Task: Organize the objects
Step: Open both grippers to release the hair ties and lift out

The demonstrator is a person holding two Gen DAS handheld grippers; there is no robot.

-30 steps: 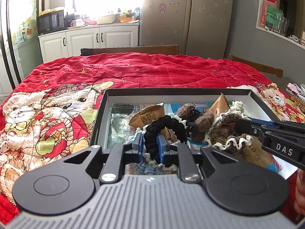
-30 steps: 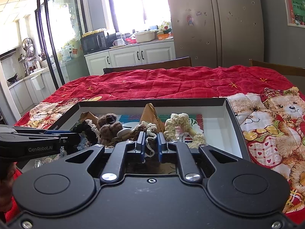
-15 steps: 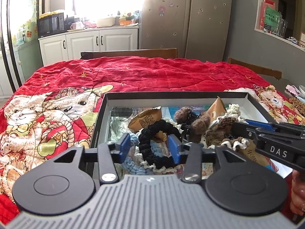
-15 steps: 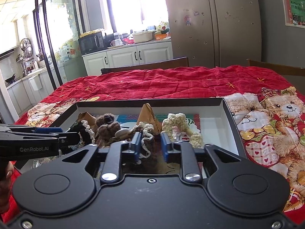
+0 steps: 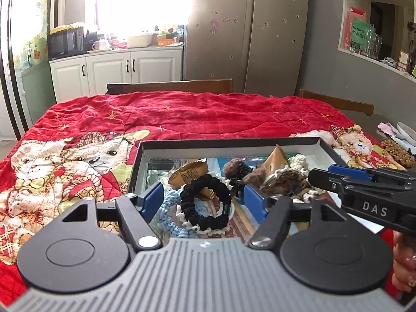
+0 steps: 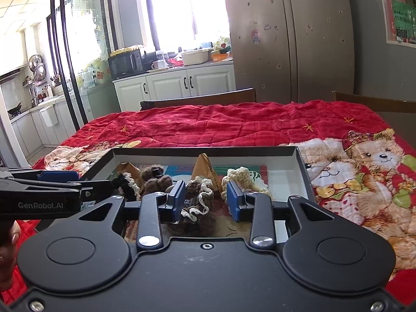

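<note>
A black-rimmed box (image 5: 228, 143) (image 6: 205, 150) on the red quilt holds several knitted hair ties and brown paper packets. My left gripper (image 5: 204, 200) is open over its near left part. A black hair tie (image 5: 205, 202) lies between its blue pads, on a light blue tie (image 5: 166, 215) and a white-edged one. My right gripper (image 6: 206, 200) is open over the box's near middle. A brown tie with white trim (image 6: 199, 200) lies between its pads. A cream tie (image 6: 240, 179) lies just beyond the right pad. Each gripper shows from the side in the other's view.
The red quilt (image 5: 182, 114) with teddy-bear prints covers the table around the box. Wooden chair backs (image 5: 169, 87) stand at the far edge. More small items (image 5: 397, 150) lie at the right edge in the left wrist view. Kitchen cabinets and a fridge stand beyond.
Both grippers have opened. The left one let go of the black hair tie, which now lies in the box. The right one let go of the brown tie with white trim.
</note>
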